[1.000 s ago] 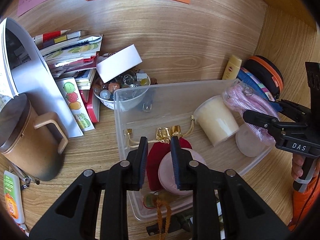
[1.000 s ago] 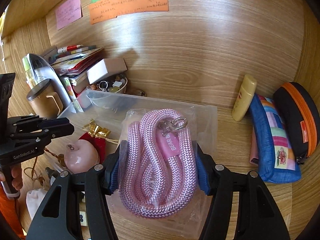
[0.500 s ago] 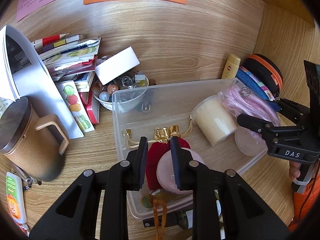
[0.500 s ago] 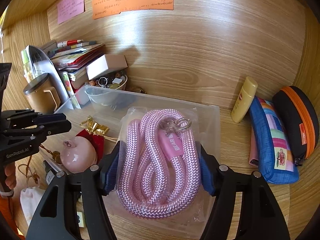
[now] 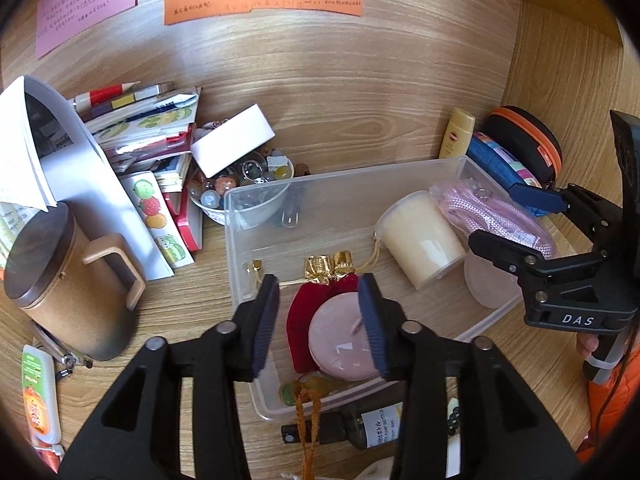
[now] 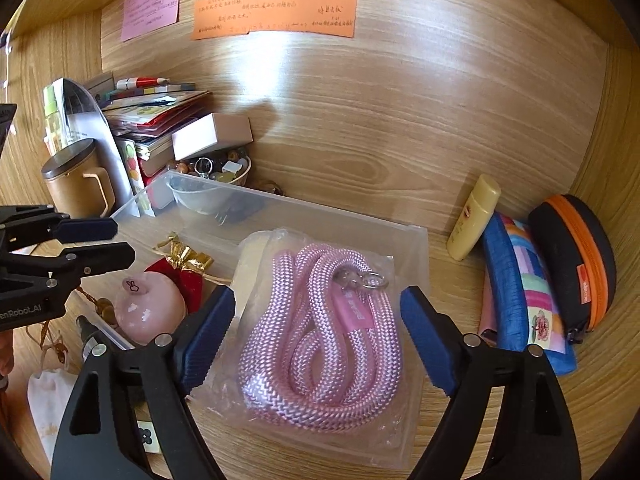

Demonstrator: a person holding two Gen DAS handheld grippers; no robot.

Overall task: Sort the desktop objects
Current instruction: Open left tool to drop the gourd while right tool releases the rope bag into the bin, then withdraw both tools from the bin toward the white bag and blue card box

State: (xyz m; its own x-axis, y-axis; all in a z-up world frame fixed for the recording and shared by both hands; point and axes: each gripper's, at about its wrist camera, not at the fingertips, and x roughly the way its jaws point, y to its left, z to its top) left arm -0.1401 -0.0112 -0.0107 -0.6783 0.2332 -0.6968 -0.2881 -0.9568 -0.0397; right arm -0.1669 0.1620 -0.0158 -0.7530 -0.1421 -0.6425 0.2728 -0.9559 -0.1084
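Releasing into the clear plastic bin (image 6: 408, 240), we spread both hand-held grippers: right (image 6: 316, 336) off the bagged pink rope (image 6: 320, 328), left (image 5: 320, 320) empty above the pink round candle (image 5: 340, 340); lift straight up.

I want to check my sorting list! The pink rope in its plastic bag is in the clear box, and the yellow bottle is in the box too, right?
Not quite. The pink rope in its bag is at the clear box, but the yellow bottle is outside it, leaning against the wooden back wall beside the blue pouch. The right wrist view shows this best.
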